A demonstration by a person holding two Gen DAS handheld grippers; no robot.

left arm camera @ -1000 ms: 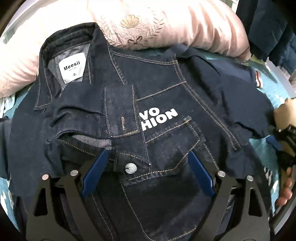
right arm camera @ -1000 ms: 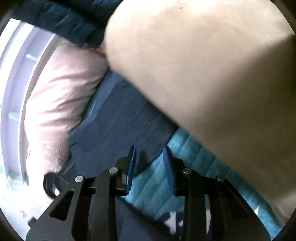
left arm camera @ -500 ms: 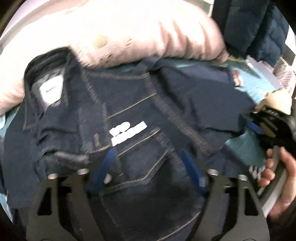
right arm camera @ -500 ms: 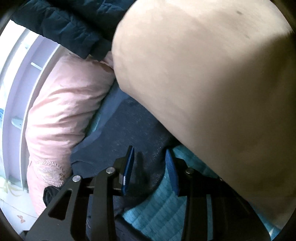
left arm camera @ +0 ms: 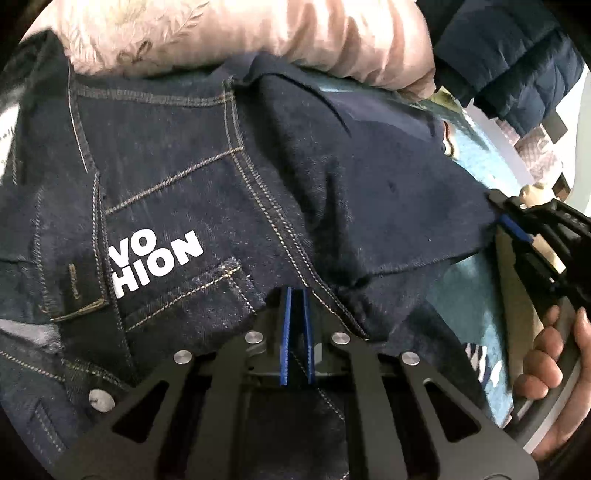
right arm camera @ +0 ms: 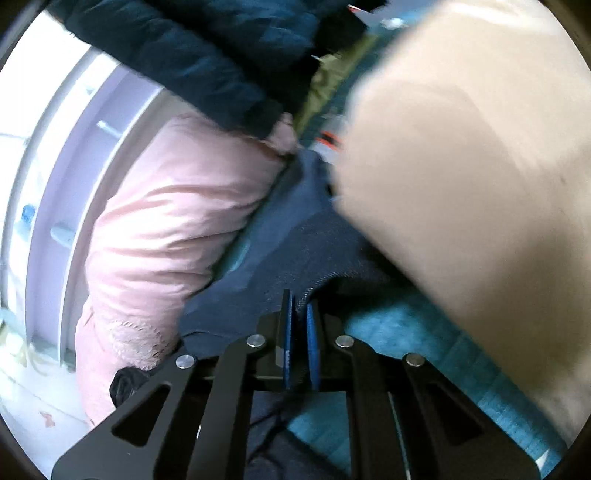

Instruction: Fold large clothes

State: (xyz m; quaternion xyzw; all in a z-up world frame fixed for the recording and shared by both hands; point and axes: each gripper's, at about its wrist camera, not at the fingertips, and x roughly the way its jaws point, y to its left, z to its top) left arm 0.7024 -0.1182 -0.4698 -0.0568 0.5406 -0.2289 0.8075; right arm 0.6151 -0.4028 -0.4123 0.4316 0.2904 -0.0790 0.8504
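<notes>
Left wrist view: denim jacket (left arm camera: 258, 192) is lying spread on the bed (left arm camera: 476, 295), against a pink pillow (left arm camera: 258, 33); probably heavy, stiff denim, best taken at seams or edges. Left claw (left arm camera: 295, 295) is just finishing closing, pinching a fold by the side seam. Right wrist view: right claw (right arm camera: 298, 306), jaws just closing too, is clamping the jacket's sleeve edge (right arm camera: 314, 258), bed beneath.

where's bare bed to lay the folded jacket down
Little shows. One bare strip of teal bedspread lies between the denim jacket hem and the right gripper; another sits before that gripper's jaws. The top is crowded: the pink pillow presses on the jacket, a dark puffer coat beside it.
</notes>
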